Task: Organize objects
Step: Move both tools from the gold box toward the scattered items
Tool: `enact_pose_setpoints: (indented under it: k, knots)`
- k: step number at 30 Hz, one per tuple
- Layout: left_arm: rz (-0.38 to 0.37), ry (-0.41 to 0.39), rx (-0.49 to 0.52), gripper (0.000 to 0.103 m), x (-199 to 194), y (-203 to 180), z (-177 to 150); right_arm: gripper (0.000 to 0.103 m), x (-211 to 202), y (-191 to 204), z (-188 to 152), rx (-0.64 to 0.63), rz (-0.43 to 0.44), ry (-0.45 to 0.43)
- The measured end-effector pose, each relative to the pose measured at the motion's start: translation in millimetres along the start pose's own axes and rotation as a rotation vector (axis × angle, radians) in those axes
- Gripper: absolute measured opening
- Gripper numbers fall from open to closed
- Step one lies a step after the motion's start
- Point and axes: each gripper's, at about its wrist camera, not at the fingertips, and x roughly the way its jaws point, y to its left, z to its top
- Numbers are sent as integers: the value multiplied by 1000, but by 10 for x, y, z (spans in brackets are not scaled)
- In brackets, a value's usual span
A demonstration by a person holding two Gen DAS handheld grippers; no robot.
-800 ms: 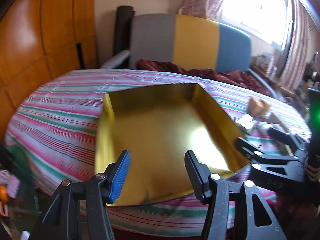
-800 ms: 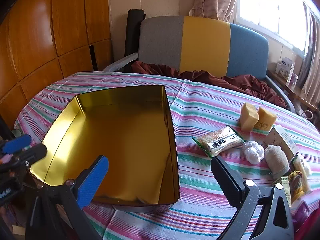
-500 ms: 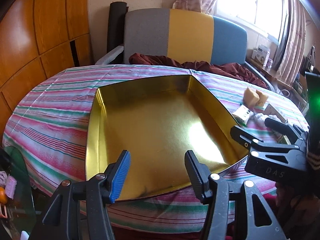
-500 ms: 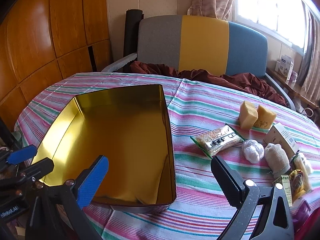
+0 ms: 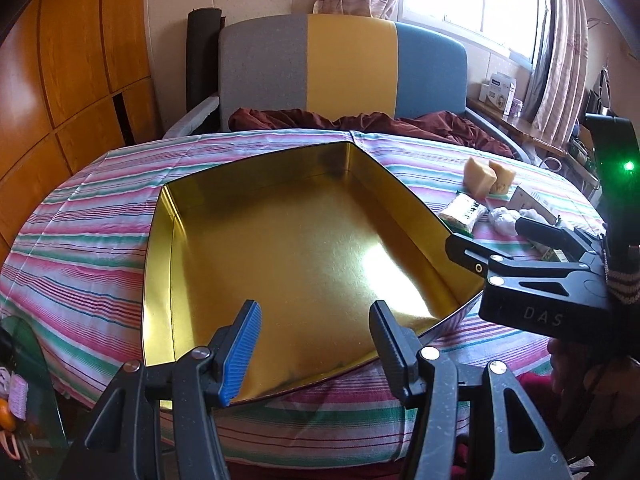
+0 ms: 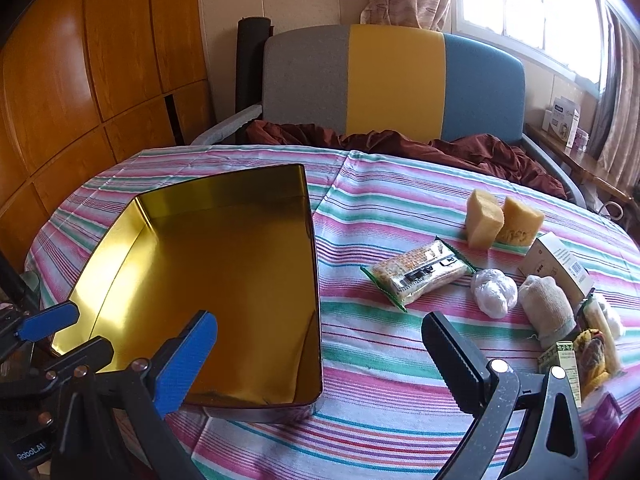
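We have not put anything away yet. On the left, our one gold tin (image 6: 208,280) sits empty on the striped table (image 6: 400,200). To its right wait one snack bar (image 6: 420,276), two sponges (image 6: 502,220), one white bundle (image 6: 494,292) and one sock (image 6: 546,310). Our left gripper (image 5: 316,336) and right gripper (image 6: 320,348) are spread wide, holding nothing.

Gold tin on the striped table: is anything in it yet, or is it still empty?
Empty. The gold tin shows only its bare shiny floor in both views; the snack packet and sponges lie outside it on the striped cloth.
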Motion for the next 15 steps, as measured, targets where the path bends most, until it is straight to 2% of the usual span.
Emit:
enact_pose_setpoints:
  k: [7,15]
  knots:
    - [-60,30,5,57,78,-85,20,103,-110,-280,46,63,13,-10]
    - [-123,21,47,67,85,-249,166,103,-387,-1325,138,284,-69,-13]
